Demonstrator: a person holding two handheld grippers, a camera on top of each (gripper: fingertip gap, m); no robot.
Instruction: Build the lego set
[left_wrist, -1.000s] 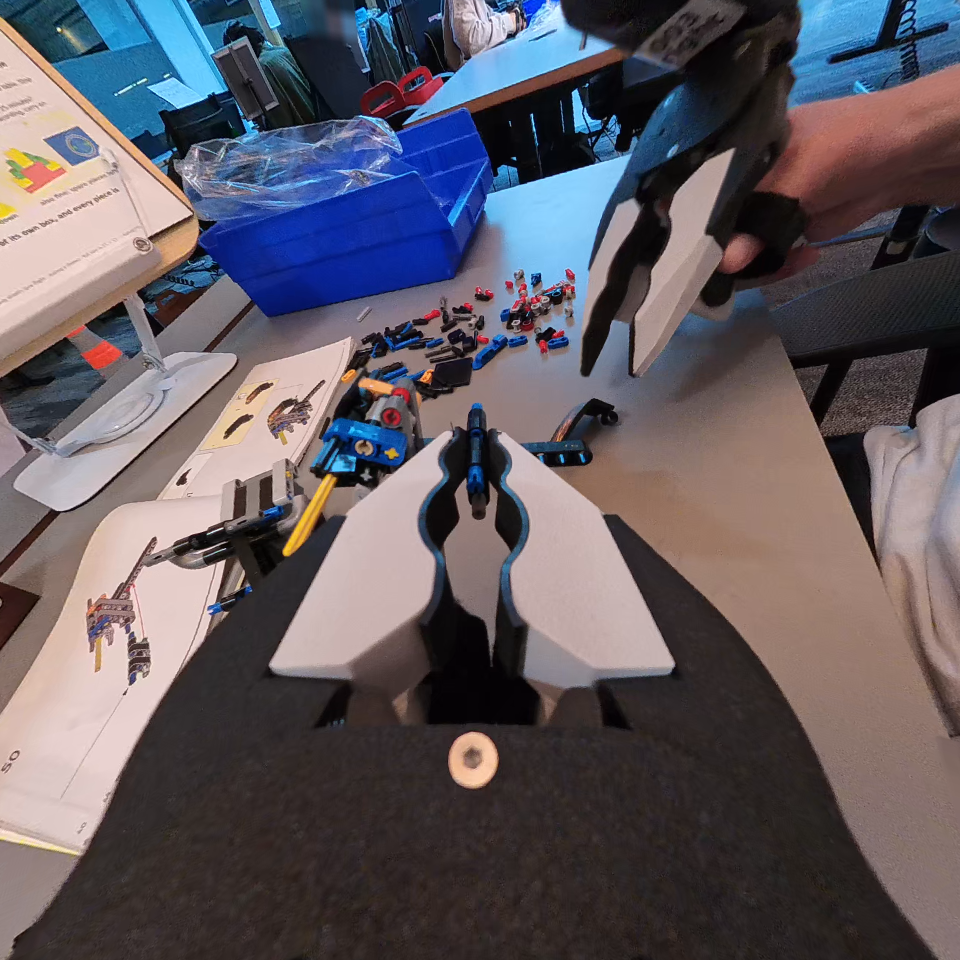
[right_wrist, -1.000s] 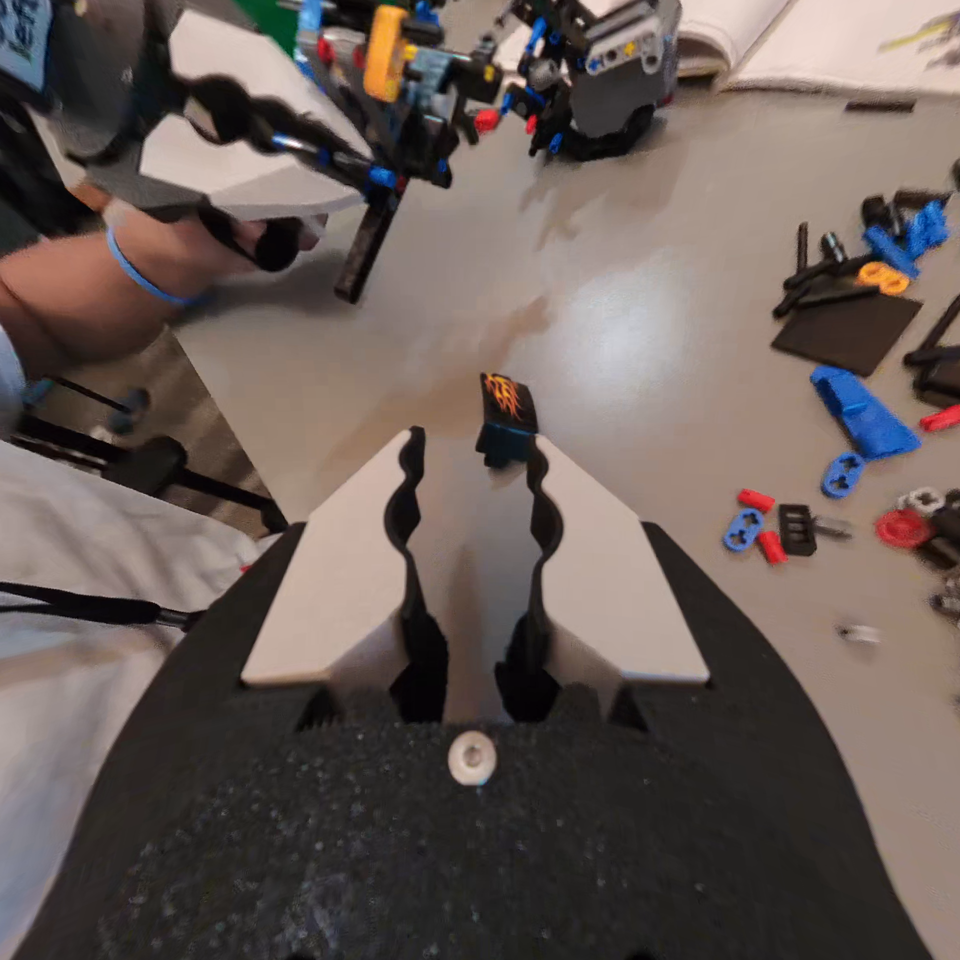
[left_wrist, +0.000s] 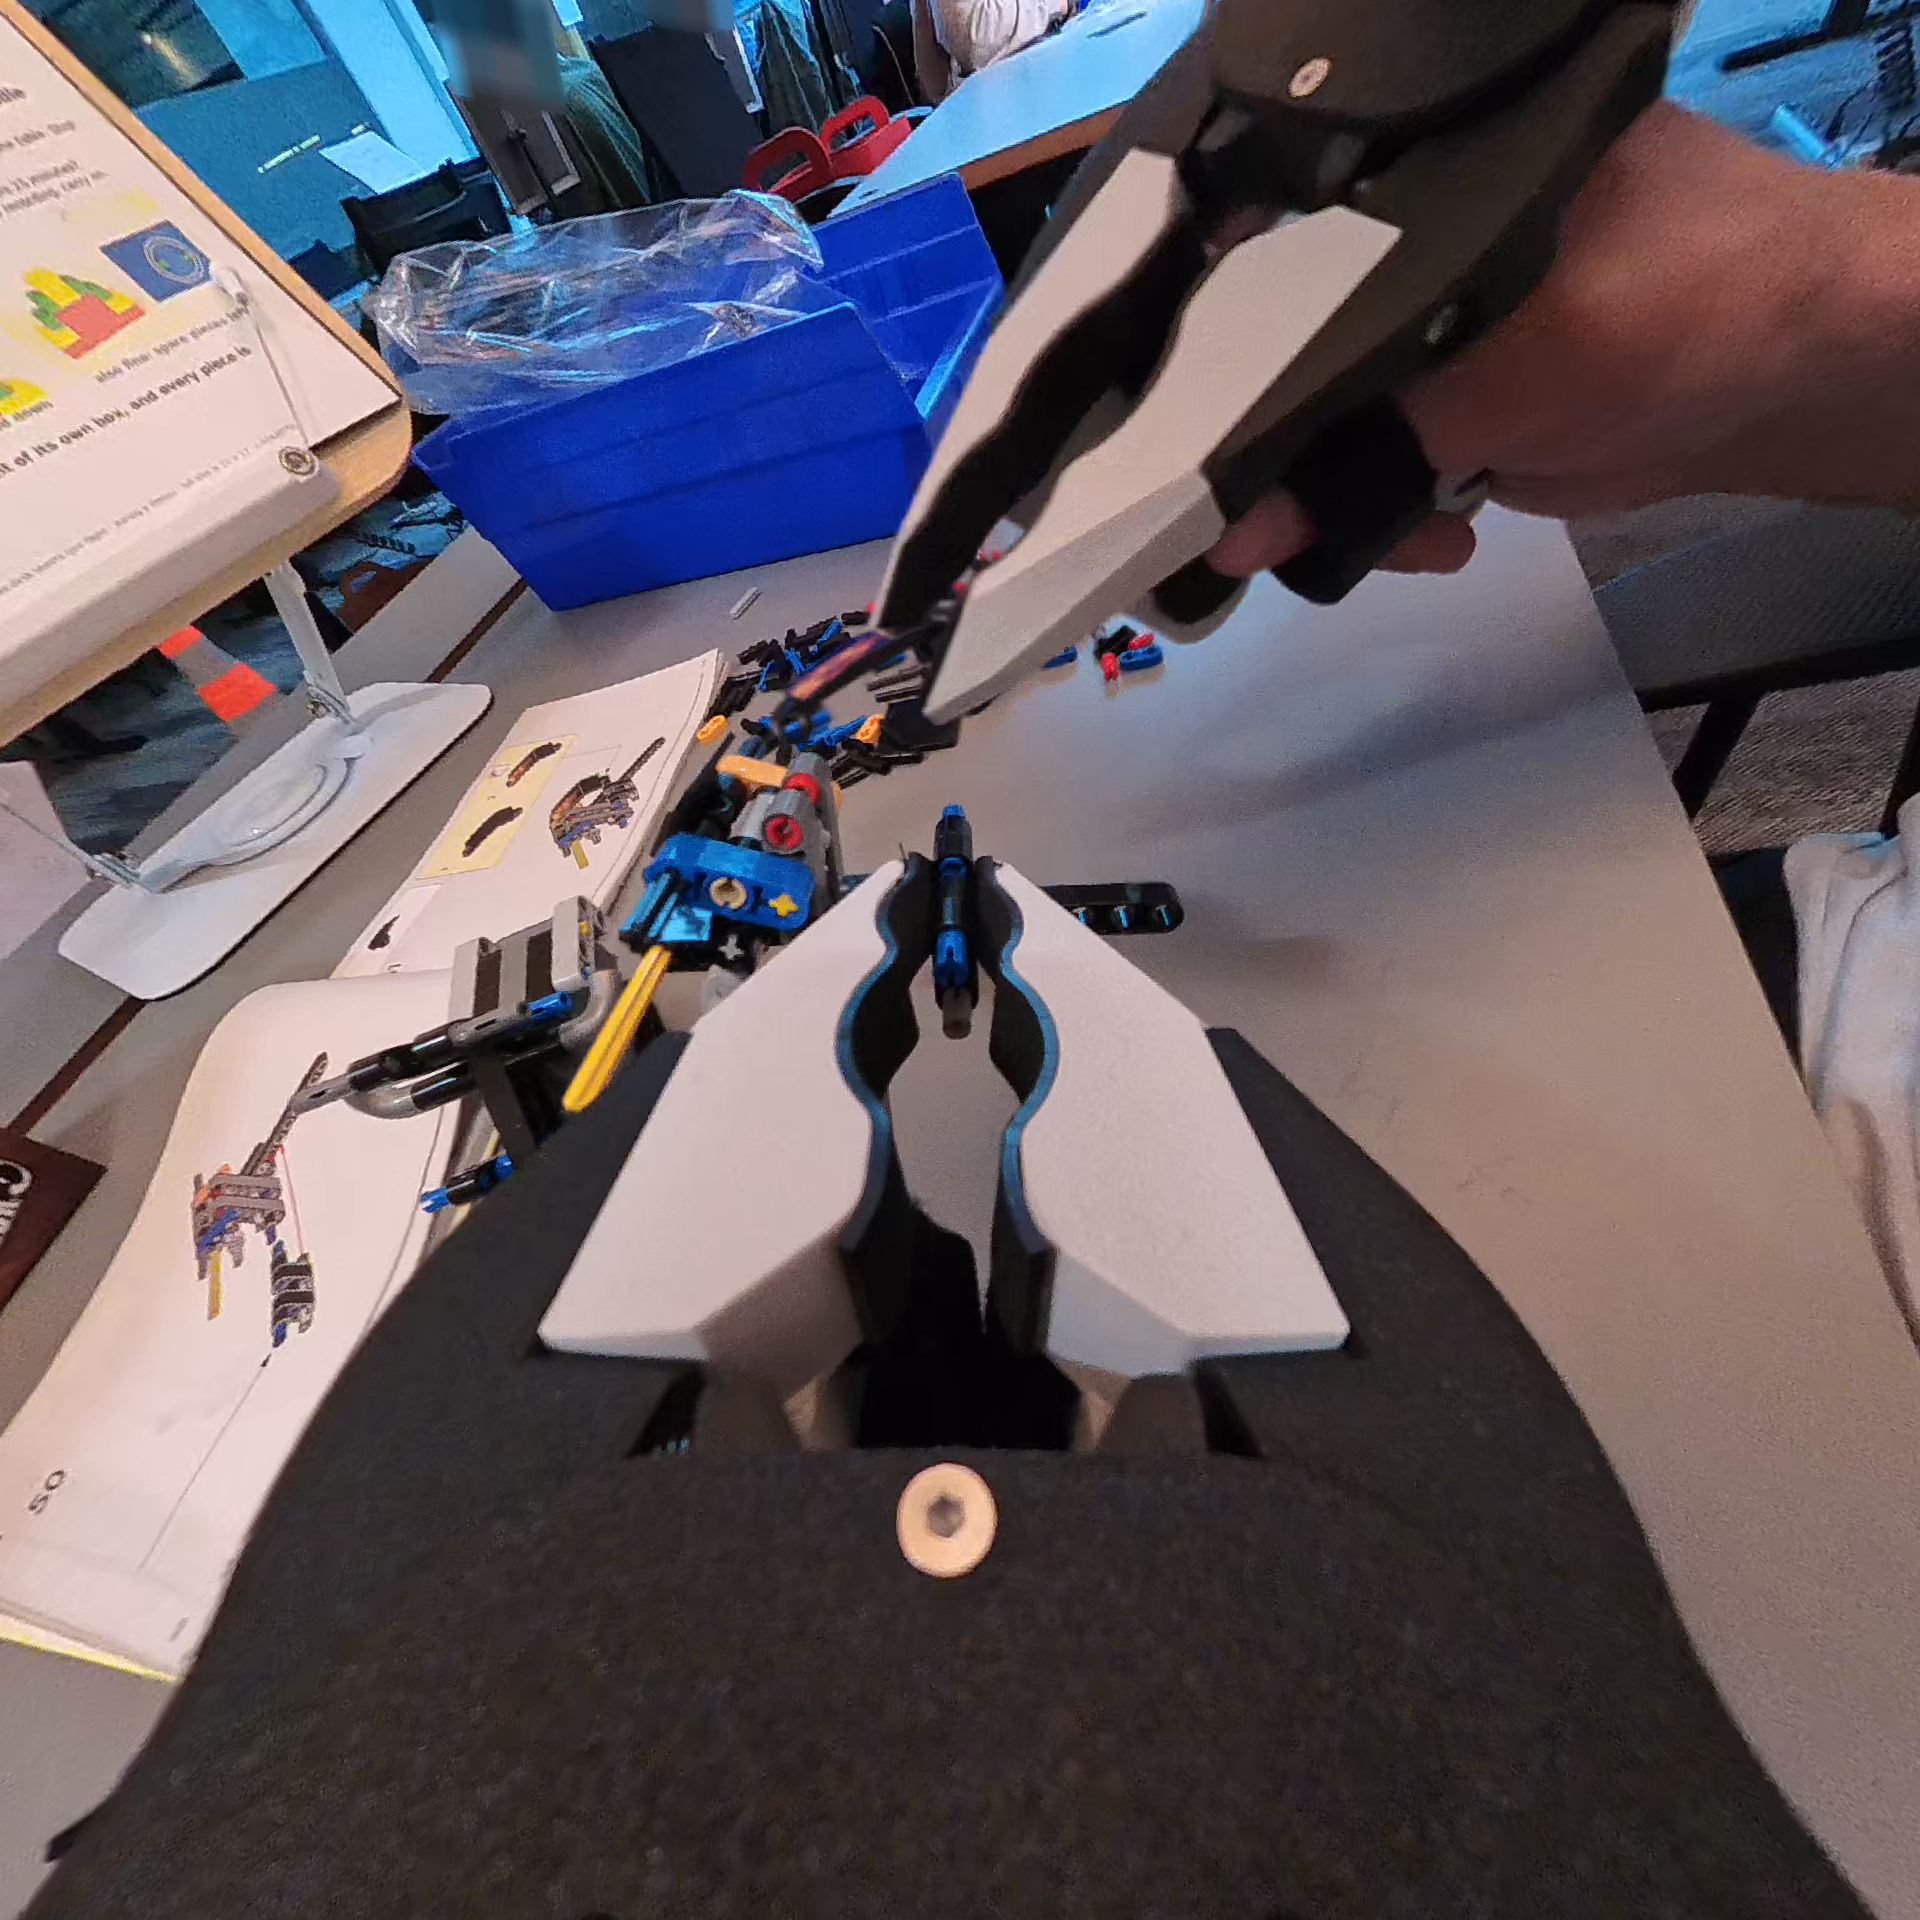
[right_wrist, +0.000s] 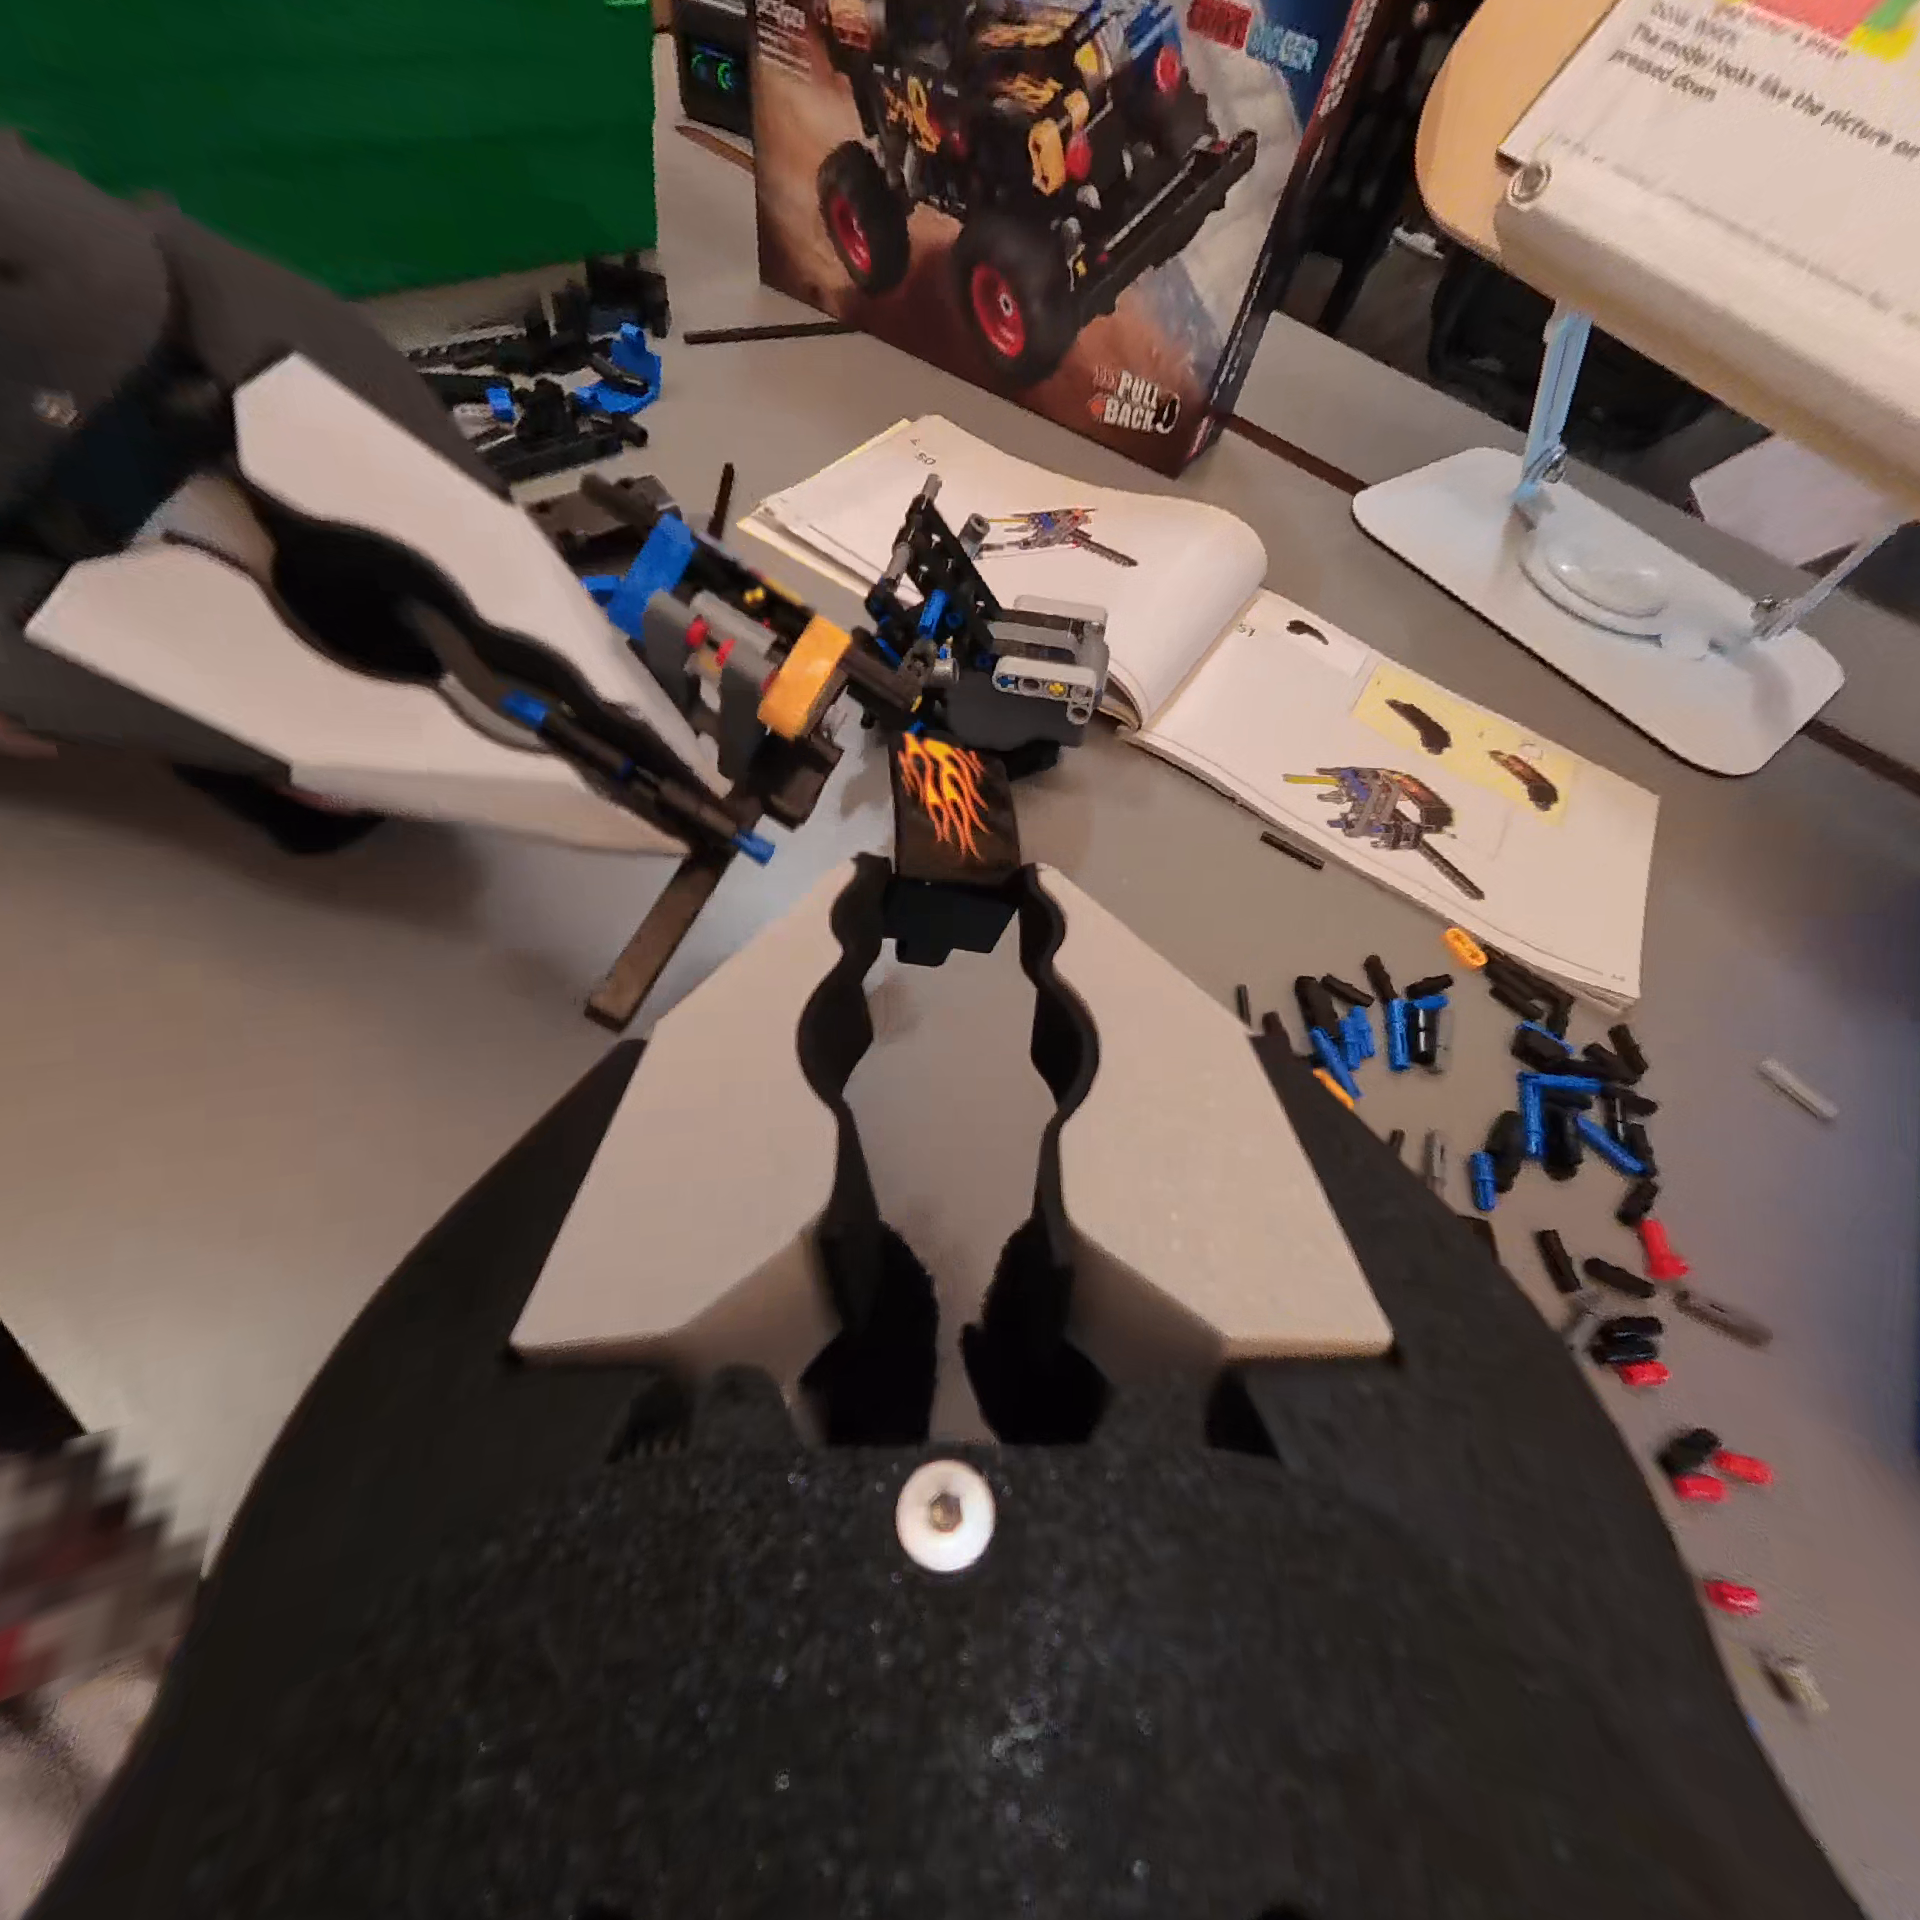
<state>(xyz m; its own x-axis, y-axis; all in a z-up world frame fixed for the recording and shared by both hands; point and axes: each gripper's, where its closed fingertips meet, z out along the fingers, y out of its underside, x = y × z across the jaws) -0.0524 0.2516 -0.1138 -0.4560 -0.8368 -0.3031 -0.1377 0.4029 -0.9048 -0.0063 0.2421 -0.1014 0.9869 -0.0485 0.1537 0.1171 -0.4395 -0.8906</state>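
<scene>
Flame panel (right_wrist: 943, 816) legible only in right wrist view.

A blue bin (left_wrist: 675, 457) holding a clear plastic bag (left_wrist: 603, 281) stands at the counter's (left_wrist: 1351, 935) far edge. A white document stand (right_wrist: 1600, 582) sits nearby.

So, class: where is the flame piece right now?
In the right wrist view, the flame piece sits clamped at the right gripper's tips, just before the model.

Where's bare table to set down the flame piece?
Bare grey tabletop lies near the right gripper, left of the scattered small pins. The far side is crowded: half-built model, open instruction booklet.
</scene>
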